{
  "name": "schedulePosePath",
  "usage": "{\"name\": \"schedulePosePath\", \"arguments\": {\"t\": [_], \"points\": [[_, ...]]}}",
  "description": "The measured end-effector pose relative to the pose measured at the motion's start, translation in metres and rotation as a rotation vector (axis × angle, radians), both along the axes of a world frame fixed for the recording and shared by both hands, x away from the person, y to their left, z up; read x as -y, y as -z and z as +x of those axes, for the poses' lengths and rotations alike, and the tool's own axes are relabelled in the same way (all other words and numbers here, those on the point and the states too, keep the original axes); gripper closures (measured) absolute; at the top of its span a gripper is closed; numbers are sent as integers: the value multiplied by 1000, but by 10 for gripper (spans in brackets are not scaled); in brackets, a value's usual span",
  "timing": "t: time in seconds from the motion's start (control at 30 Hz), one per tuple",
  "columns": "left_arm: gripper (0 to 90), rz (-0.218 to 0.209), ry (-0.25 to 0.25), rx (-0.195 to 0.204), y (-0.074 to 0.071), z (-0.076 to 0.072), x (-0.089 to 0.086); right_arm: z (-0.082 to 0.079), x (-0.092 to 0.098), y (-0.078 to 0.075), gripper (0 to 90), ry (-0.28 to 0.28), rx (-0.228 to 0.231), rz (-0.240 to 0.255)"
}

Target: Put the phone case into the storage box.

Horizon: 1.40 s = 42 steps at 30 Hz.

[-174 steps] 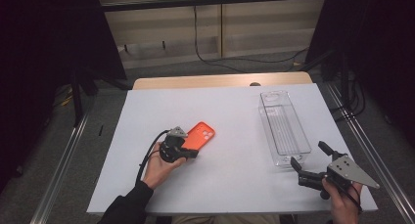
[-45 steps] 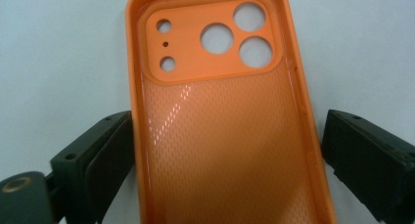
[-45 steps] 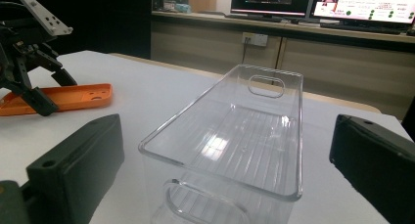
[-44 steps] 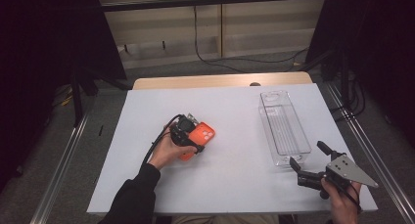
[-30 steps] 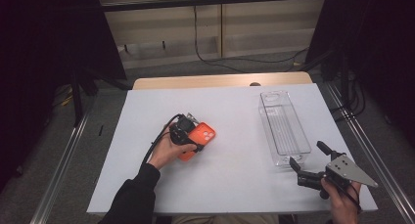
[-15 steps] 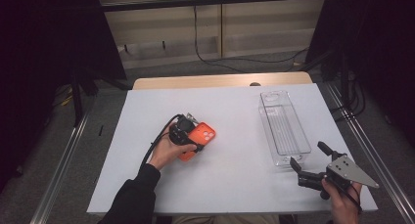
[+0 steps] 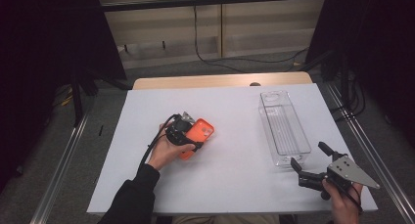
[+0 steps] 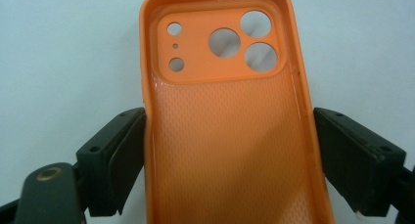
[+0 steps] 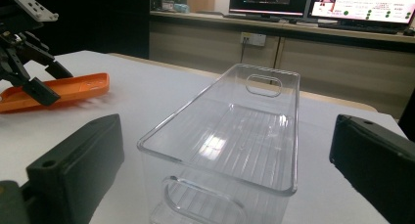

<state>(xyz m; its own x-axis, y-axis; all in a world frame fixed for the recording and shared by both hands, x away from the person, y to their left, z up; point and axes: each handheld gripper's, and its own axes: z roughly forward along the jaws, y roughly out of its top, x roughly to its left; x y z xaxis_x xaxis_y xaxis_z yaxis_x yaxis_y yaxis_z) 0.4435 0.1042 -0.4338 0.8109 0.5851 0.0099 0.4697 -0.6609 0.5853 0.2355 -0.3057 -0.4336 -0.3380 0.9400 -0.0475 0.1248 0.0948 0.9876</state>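
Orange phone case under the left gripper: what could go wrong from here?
1. The orange silicone phone case lies open side up between the left gripper jaws, which straddle its thin soft walls; it may flex or pop out when squeezed.
2. The clear plastic bin is narrow, so a tilted case could catch its rim.
3. The right gripper is open at the bin's near end and could nudge the light bin.

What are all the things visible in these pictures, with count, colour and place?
phone case: one, orange, on the table left of centre, between the left jaws.
storage bin: one, clear plastic, on the table's right side, empty.
table: one, white top.
monitors: two, lit, on the far counter.
left gripper: one, black, jaws either side of the phone case.
right gripper: one, black, jaws open, near the bin's end.
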Motion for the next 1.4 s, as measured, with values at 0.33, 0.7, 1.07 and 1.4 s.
{"name": "schedulePosePath", "arguments": {"t": [0.33, 0.7, 1.07, 1.4], "points": [[156, -62, -28, 46, -8, -4, -9, 0, 0, 0, 0, -1, 1, 1], [156, -107, -24, 88, -20, -17, -13, 0, 0, -1, 0, 11, 2, 18], [155, -164, -48, 110, -27, -31, -30, 1, -4, -3, 0, 11, -4, 39], [155, -197, -68, 164, -34, -50, -40, 3, -9, -5, 0, -6, -8, 70]]}}
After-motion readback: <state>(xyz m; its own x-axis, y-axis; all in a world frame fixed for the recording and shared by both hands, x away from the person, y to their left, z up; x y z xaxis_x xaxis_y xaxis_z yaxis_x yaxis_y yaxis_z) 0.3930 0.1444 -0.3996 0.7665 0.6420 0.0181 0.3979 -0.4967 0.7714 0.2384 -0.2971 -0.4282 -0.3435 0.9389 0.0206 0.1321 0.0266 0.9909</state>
